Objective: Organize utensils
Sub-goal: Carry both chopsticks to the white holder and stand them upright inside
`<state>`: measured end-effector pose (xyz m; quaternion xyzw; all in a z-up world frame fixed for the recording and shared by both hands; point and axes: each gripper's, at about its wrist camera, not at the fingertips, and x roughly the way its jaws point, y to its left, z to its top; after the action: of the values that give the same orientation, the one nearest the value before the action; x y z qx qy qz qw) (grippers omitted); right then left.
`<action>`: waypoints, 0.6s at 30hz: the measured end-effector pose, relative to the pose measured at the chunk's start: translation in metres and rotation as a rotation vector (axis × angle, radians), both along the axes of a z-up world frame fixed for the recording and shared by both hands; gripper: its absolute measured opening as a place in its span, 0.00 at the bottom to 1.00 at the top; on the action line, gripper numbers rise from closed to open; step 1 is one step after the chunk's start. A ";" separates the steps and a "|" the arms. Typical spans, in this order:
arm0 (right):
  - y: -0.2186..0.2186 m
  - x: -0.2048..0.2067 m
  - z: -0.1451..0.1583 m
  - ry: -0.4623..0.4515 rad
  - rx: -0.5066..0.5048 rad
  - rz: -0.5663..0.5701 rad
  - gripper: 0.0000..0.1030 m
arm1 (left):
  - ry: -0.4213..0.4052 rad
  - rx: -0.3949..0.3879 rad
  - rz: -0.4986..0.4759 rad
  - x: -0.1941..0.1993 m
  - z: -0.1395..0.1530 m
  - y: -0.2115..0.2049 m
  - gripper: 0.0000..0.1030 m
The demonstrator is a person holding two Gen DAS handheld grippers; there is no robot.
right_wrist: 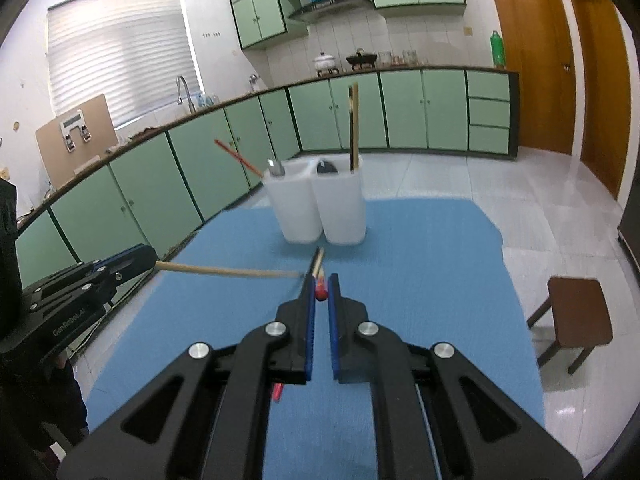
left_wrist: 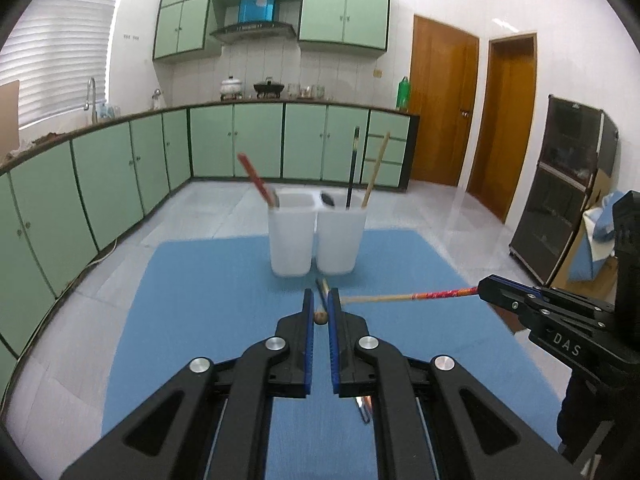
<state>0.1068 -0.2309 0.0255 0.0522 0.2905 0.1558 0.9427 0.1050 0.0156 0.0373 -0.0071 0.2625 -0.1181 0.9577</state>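
**Desk:** What are the two tools gripping?

**Photographer:** A chopstick each. The left gripper (left_wrist: 319,304) has its blue-padded jaws drawn to a narrow slot, clamped on a plain wooden chopstick (right_wrist: 232,272). The stick's butt end shows between the pads in the left wrist view. The right gripper (right_wrist: 321,285) is pinched just as tight on a red-patterned chopstick (left_wrist: 420,295), held by its decorated end.

**Desk:** Where do the sticks sit in relation to each other?

**Photographer:** Both are raised above the blue mat (left_wrist: 200,300), just in front of the containers. In each wrist view the other tool's stick reaches in from the side, its tip close to the near jaw. Whether the tips touch cannot be made out.

**Desk:** And the containers?

**Photographer:** Two white holders stand side by side on the mat, touching. The left holder (left_wrist: 291,240) has a red chopstick (left_wrist: 254,178) leaning out to the left, with a grey spoon bowl (right_wrist: 276,168) beside it. The right holder (left_wrist: 340,240) carries a black chopstick (left_wrist: 353,168), a pale wooden one (left_wrist: 376,168) and a dark spoon (left_wrist: 328,199).
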 end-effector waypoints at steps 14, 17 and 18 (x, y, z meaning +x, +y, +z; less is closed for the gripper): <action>0.008 0.044 0.061 -0.068 -0.022 0.077 0.05 | -0.063 -0.018 -0.048 0.039 0.040 -0.011 0.06; 0.010 0.055 0.070 -0.072 -0.034 0.087 0.05 | -0.067 -0.016 -0.052 0.045 0.044 -0.011 0.06; 0.011 0.058 0.074 -0.074 -0.032 0.092 0.05 | -0.071 -0.017 -0.054 0.048 0.046 -0.011 0.06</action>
<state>0.1652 -0.2202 0.0990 0.0178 0.2601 0.1962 0.9453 0.1532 0.0042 0.0837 -0.0041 0.2274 -0.1462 0.9628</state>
